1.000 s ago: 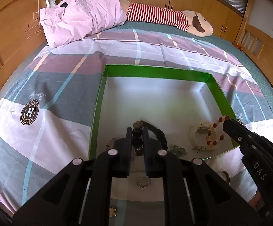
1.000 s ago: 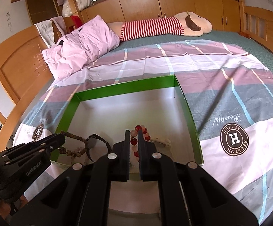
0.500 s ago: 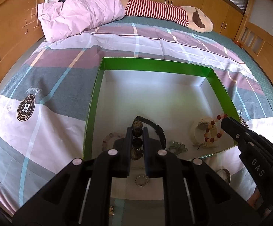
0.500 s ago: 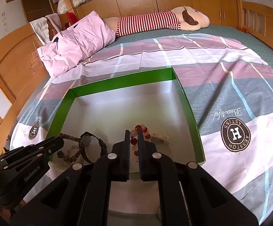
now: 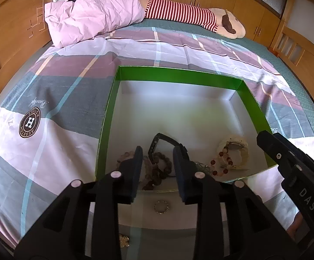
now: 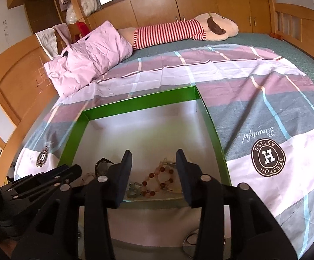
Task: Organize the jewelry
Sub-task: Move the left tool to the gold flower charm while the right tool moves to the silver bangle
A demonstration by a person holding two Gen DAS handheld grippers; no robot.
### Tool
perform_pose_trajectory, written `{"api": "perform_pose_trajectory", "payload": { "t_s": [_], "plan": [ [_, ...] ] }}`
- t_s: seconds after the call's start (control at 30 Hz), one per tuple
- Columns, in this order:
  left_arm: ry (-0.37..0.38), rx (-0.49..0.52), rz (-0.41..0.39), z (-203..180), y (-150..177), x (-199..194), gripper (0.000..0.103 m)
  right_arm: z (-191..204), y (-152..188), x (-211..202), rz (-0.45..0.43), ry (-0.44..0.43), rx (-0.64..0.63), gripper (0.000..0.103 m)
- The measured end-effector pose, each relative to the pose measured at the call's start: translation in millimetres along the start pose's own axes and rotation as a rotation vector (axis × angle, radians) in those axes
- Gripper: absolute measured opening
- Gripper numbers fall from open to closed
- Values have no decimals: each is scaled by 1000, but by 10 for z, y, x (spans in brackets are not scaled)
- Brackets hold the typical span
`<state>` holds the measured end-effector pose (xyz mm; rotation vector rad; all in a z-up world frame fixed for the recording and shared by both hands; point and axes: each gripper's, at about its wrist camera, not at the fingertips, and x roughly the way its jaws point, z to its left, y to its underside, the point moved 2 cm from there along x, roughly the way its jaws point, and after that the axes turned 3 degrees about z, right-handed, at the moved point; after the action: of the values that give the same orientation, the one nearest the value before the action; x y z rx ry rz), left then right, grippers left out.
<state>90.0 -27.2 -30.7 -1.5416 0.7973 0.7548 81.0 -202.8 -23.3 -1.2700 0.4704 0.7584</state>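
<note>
Green-walled and white inside, the box sits on the plaid bed cover, and it is the landmark for everything you are working with. Your left tongs are spread wide and grip nothing; they hang over the box's near edge. Between their tips, on the box floor by the near wall, lies the dark brown bead bracelet, with a black strap just beyond it, deeper in the box. A paler bead string lies toward the box's near left corner, partly hidden behind your left fingertip.

Your right tongs are also released and hold nothing, poised above the near wall. In the gap between them the red and pink bead bracelet rests on the box floor toward the near right corner, just beside a cream-coloured bangle seen in the left wrist view. A small greenish piece lies next to the red beads, close to the near wall.

Outside the box, on the bed cover in front of the near wall, a small ring-shaped piece and a gold flower-shaped piece lie apart from each other.
</note>
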Motion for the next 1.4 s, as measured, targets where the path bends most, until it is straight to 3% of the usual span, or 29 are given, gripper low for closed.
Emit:
{"api": "perform_pose_trajectory", "payload": {
  "t_s": [0.43, 0.7, 0.77, 0.9, 1.0, 1.1, 1.23, 1.4],
  "plan": [
    [-3, 25, -9, -72, 38, -54, 48, -16, 26, -22, 19, -18, 15, 43],
    [5, 22, 3, -73, 113, -163, 49, -14, 47, -92, 27, -33, 11, 43],
    [34, 34, 16, -84, 164, -218, 57, -17, 52, -137, 30, -40, 12, 43],
    [88, 73, 48, -117, 276, -284, 59, -49, 53, -285, 25, -49, 12, 57],
    [114, 106, 106, -131, 336, -237, 62, -62, 53, -359, 47, -25, -33, 59],
    [253, 108, 238, -64, 337, -136, 65, -83, 97, -380, 95, -16, -77, 59],
    [302, 49, 306, 128, 309, -56, 71, -94, 202, -370, 171, -26, -117, 59],
    [301, 17, 371, 176, 372, 81, 71, -203, 302, -229, 257, 65, -115, 59]
  ]
}}
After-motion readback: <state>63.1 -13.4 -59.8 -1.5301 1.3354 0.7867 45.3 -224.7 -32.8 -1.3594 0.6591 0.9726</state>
